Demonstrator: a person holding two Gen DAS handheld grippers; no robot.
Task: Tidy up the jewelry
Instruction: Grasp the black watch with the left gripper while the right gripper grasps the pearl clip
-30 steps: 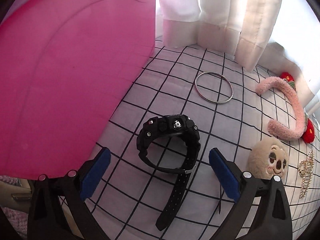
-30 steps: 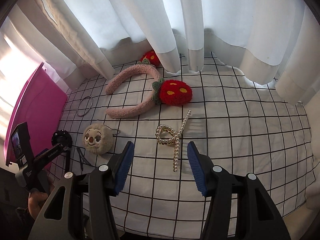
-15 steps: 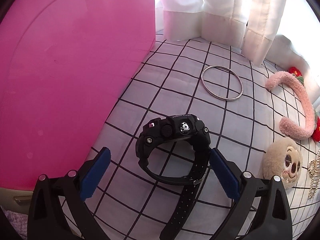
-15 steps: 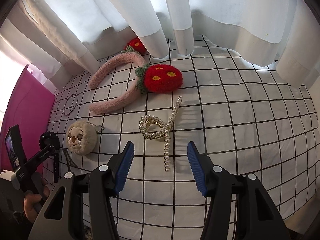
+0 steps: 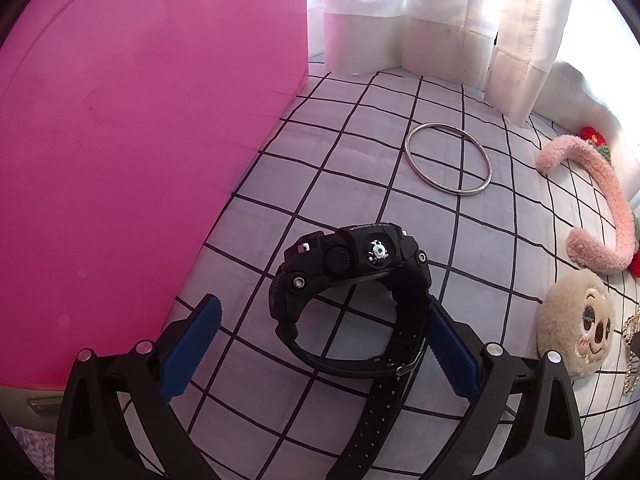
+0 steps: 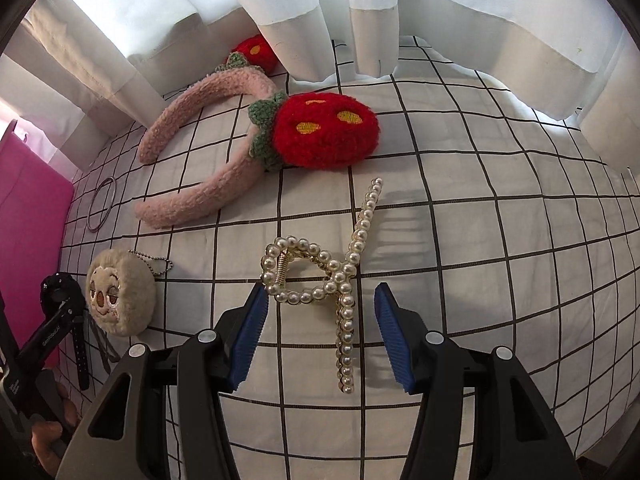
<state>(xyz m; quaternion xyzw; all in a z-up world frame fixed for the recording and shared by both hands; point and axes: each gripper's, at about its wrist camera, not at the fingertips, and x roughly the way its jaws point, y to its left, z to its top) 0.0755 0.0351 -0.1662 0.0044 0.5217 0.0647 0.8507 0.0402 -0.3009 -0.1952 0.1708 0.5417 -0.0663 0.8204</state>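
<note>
A black wristwatch [image 5: 352, 276] lies on the checked sheet, case up, strap trailing toward me. My left gripper [image 5: 320, 344] is open, its blue pads on either side of the watch band; the right pad sits close against the strap. A pearl hair clip [image 6: 332, 272] lies on the sheet in the right wrist view. My right gripper [image 6: 320, 336] is open around the clip's near end without touching it. The watch also shows small at far left in the right wrist view [image 6: 60, 284].
A pink box [image 5: 132, 128] stands left of the watch. A silver bangle [image 5: 448, 162], a pink strawberry headband [image 6: 224, 136] and a plush face keychain [image 6: 120, 296] lie on the sheet [image 6: 480, 240]. White curtains [image 6: 360, 12] hang behind.
Both grippers moved forward and lower. The left one closed in around the watch; the right one came up to the pearl clip. Nothing was taken hold of.
</note>
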